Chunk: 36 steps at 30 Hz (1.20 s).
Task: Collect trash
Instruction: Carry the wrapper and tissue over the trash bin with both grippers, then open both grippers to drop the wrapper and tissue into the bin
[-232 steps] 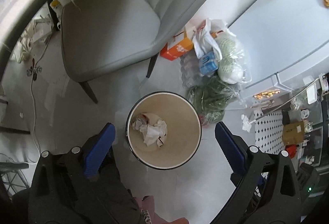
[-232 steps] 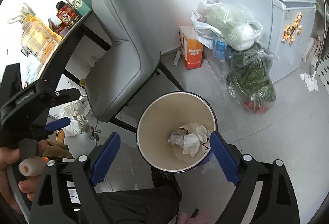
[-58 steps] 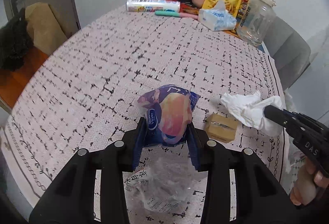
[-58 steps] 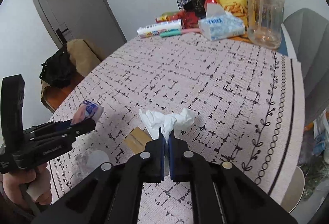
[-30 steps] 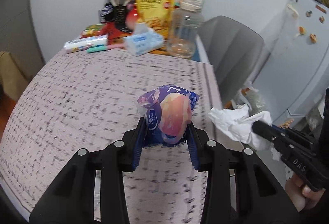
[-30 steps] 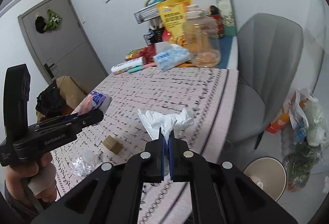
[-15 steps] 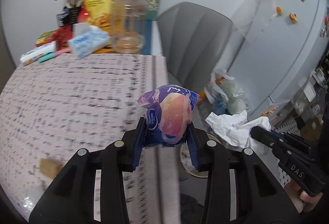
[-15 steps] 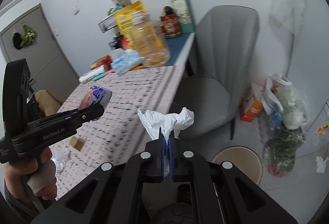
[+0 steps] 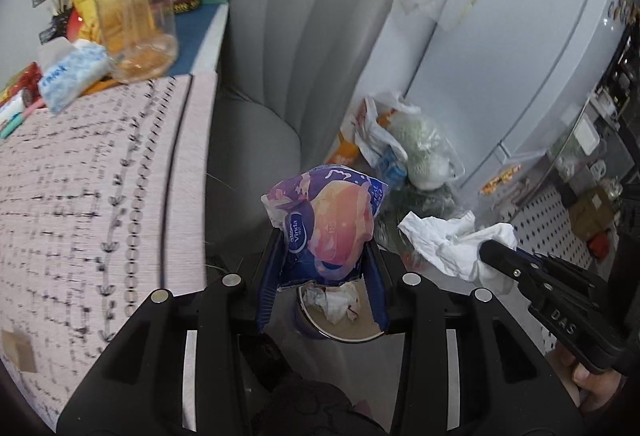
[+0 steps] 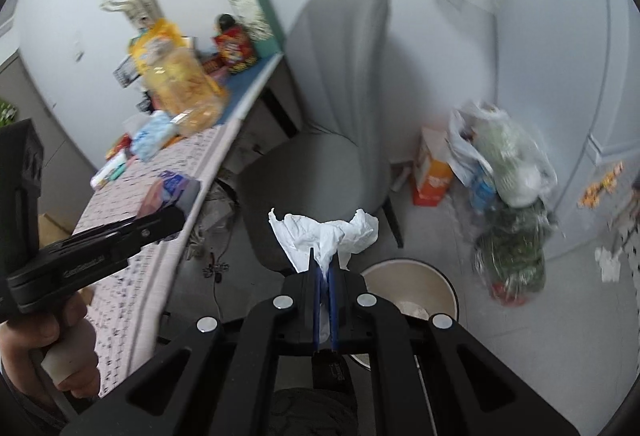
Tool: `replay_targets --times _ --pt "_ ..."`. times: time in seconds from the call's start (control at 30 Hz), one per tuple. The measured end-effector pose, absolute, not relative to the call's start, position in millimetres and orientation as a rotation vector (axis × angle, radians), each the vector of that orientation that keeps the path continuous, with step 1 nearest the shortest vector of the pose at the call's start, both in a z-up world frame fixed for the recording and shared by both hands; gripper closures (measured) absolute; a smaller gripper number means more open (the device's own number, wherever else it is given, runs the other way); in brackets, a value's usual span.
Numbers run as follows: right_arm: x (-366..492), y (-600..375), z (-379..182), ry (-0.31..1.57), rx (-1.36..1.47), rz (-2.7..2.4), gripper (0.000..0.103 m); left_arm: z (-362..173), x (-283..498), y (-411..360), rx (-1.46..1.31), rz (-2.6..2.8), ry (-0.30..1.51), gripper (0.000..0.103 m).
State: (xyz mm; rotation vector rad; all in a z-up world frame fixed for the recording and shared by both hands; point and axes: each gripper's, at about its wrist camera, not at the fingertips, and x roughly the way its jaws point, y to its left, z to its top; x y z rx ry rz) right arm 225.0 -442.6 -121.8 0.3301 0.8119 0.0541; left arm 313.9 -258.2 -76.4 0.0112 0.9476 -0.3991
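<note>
My left gripper [image 9: 322,268] is shut on a purple and pink tissue wrapper [image 9: 328,224], held in the air above the round trash bin [image 9: 344,332] on the floor, which holds crumpled paper. My right gripper [image 10: 323,276] is shut on a crumpled white tissue [image 10: 324,232], held up just left of the bin [image 10: 408,288]. The right gripper with its tissue [image 9: 452,244] also shows at the right of the left wrist view. The left gripper with the wrapper [image 10: 168,191] shows at the left of the right wrist view.
A grey chair [image 9: 296,55] stands beyond the bin. The patterned table [image 9: 80,175] lies to the left, with a jar [image 9: 132,23], tissue pack and snack bags at its far end and a small brown box [image 9: 18,354]. Plastic bags [image 10: 508,171] and an orange box [image 10: 432,167] sit by the fridge [image 9: 520,55].
Both grippers have swung away from the table to the right and downward, carrying wrapper and tissue; the bin has come into view beneath them.
</note>
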Motion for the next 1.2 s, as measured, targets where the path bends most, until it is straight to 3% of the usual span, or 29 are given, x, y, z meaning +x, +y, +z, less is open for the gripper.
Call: replay_targets --times 0.67,0.77,0.83,0.97,1.1,1.2 --pt "280.4 -497.6 -256.9 0.968 0.536 -0.003 0.095 -155.1 355.5 -309.9 0.118 -0.434 1.102 0.065" --pt "283.2 -503.4 -271.6 0.982 0.579 0.000 0.075 -162.4 361.3 -313.9 0.123 -0.433 1.119 0.065" --pt "281.7 -506.3 -275.9 0.981 0.589 0.002 0.049 -167.2 363.8 -317.6 0.126 -0.436 1.129 0.065" --pt "270.1 -514.9 -281.0 0.976 0.619 0.001 0.048 -175.4 365.3 -327.4 0.138 -0.444 1.145 0.065" --pt "250.9 -526.0 -275.5 0.948 0.634 -0.007 0.031 -184.8 363.6 -339.8 0.151 -0.458 1.163 0.065" --pt "237.7 -534.4 -273.0 0.949 0.637 -0.016 0.031 -192.2 362.3 -348.3 0.155 -0.468 1.179 0.065"
